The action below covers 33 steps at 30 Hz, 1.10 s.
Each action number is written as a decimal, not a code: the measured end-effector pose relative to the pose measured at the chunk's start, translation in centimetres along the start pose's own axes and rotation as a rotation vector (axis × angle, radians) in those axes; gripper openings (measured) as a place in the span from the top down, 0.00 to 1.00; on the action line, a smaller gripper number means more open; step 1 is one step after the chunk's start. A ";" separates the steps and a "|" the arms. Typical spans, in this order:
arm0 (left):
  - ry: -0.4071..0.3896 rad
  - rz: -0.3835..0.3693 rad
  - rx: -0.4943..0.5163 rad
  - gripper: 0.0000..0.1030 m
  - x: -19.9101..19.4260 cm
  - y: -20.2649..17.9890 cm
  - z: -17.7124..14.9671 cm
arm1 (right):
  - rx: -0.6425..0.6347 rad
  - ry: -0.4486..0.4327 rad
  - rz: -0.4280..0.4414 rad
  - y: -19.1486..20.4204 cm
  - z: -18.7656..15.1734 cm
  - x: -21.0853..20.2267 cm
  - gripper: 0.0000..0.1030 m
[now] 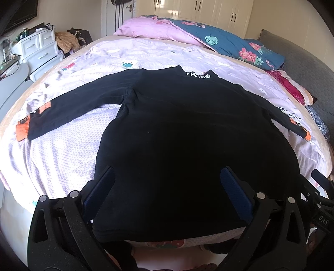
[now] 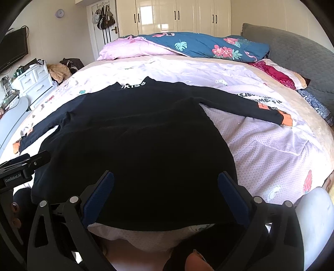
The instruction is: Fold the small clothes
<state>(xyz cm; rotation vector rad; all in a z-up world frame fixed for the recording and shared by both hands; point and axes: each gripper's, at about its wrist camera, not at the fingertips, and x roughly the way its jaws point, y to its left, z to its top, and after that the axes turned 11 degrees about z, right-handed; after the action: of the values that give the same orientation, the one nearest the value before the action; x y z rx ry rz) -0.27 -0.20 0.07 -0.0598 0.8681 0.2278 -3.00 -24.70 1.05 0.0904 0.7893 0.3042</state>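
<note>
Nearest my left gripper (image 1: pixel 167 187) the jaws stand wide apart with nothing between them, the blue pads (image 1: pixel 237 191) either side of the lower body of the black long-sleeved top (image 1: pixel 177 129). My right gripper (image 2: pixel 166 191) is likewise spread and holds nothing; its fingers (image 2: pixel 98 196) frame the same hem region from the other side. I cannot tell whether either pair touches the cloth or hovers just above it.

The top lies spread face down or face up, I cannot say which, on the pale patterned bedsheet (image 1: pixel 62 150), hem (image 1: pixel 167 235) toward me at the bed's near edge, collar away from me. Both sleeves are stretched outward: the left sleeve (image 1: pixel 75 106) ends in an orange cuff (image 1: pixel 22 130), the right sleeve (image 2: pixel 250 108) likewise runs out to its orange cuff (image 2: pixel 287 119). White lettering marks the collar (image 1: pixel 198 74).

My assessment: the garment is light, soft knit, fully limp, and will sag and drag if lifted at one point. It should not be slippery against the sheet, though the loose sheet may bunch up with it. I judge the best holds to be the two hem corners or a cuff and shoulder seam, pinching a single layer edge, not the flat middle.

Beyond the collar sits a folded floral duvet (image 1: pixel 229 43), then white wardrobes (image 2: pixel 177 16)
</note>
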 end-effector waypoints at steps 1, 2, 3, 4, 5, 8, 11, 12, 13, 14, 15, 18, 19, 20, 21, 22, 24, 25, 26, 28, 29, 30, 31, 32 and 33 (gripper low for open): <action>0.000 0.000 0.001 0.08 0.0 0.0 0.0 | -0.001 0.000 -0.001 0.0 0.0 0.0 0.04; 0.000 -0.001 0.003 0.08 0.0 0.0 0.1 | -0.001 0.000 -0.002 0.0 0.0 0.0 0.04; -0.001 0.000 0.004 0.08 -0.1 -0.1 0.1 | -0.001 -0.001 -0.002 0.0 0.0 0.0 0.04; -0.002 0.000 0.004 0.08 -0.1 -0.1 0.1 | -0.001 0.000 -0.004 0.0 0.0 0.0 0.04; -0.001 -0.001 0.005 0.08 -0.1 0.0 0.1 | 0.000 0.000 -0.006 0.0 0.0 0.0 0.04; -0.002 0.000 0.007 0.08 -0.1 -0.1 0.1 | -0.001 -0.001 -0.009 0.1 0.0 -0.1 0.04; -0.003 0.001 0.006 0.08 -0.1 -0.1 0.1 | -0.004 -0.002 -0.008 0.2 0.1 -0.1 0.04; -0.003 0.001 0.007 0.08 -0.1 -0.1 0.1 | -0.005 -0.002 -0.008 0.2 0.1 -0.1 0.04; -0.004 0.001 0.008 0.08 -0.2 -0.1 0.2 | -0.006 -0.003 -0.007 0.2 0.2 -0.1 0.04; -0.004 0.000 0.007 0.08 -0.2 -0.2 0.2 | -0.007 -0.004 -0.006 0.2 0.2 -0.2 0.04; -0.004 0.000 0.008 0.08 -0.2 -0.2 0.2 | -0.008 -0.004 -0.006 0.3 0.2 -0.2 0.04; -0.005 -0.003 0.010 0.08 -0.2 -0.1 0.3 | -0.010 -0.005 -0.005 0.3 0.2 -0.2 0.04; -0.006 -0.003 0.010 0.08 -0.2 -0.2 0.3 | -0.010 -0.004 -0.005 0.3 0.2 -0.2 0.04; -0.005 -0.003 0.011 0.08 -0.1 -0.1 0.3 | -0.011 -0.003 -0.004 0.3 0.2 -0.2 0.04; -0.004 -0.004 0.012 0.08 -0.1 -0.1 0.3 | -0.011 -0.002 -0.005 0.4 0.2 -0.1 0.04; -0.004 -0.004 0.011 0.08 -0.1 -0.1 0.3 | -0.012 -0.002 -0.004 0.4 0.3 -0.1 0.04; -0.003 -0.004 0.014 0.08 0.0 -0.2 0.3 | -0.012 -0.001 -0.003 0.4 0.3 -0.1 0.04; -0.004 -0.004 0.014 0.08 0.0 -0.2 0.3 | -0.013 -0.001 -0.002 0.4 0.3 -0.1 0.04; -0.003 -0.006 0.015 0.08 0.0 -0.3 0.3 | -0.013 -0.002 -0.002 0.4 0.3 -0.1 0.04; -0.003 -0.008 0.016 0.08 0.1 -0.4 0.3 | -0.013 -0.002 -0.001 0.4 0.4 0.0 0.04; -0.002 -0.010 0.017 0.08 0.1 -0.4 0.4 | -0.012 -0.003 -0.002 0.4 0.3 -0.1 0.04; -0.001 -0.012 0.017 0.08 0.2 -0.5 0.4 | -0.011 -0.002 -0.002 0.4 0.4 0.0 0.04; 0.000 -0.015 0.015 0.08 0.2 -0.6 0.4 | -0.011 -0.001 -0.001 0.4 0.4 0.0 0.04; 0.002 -0.021 0.015 0.08 0.3 -0.6 0.5 | -0.009 -0.001 -0.001 0.3 0.4 0.0 0.04; 0.003 -0.024 0.015 0.08 0.3 -0.7 0.5 | -0.007 -0.002 -0.001 0.3 0.5 0.0 0.04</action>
<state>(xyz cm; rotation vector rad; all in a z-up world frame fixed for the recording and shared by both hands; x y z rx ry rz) 0.42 -0.72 0.13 -0.0566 0.8713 0.1991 -2.69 -24.34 1.44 0.0836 0.7860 0.3062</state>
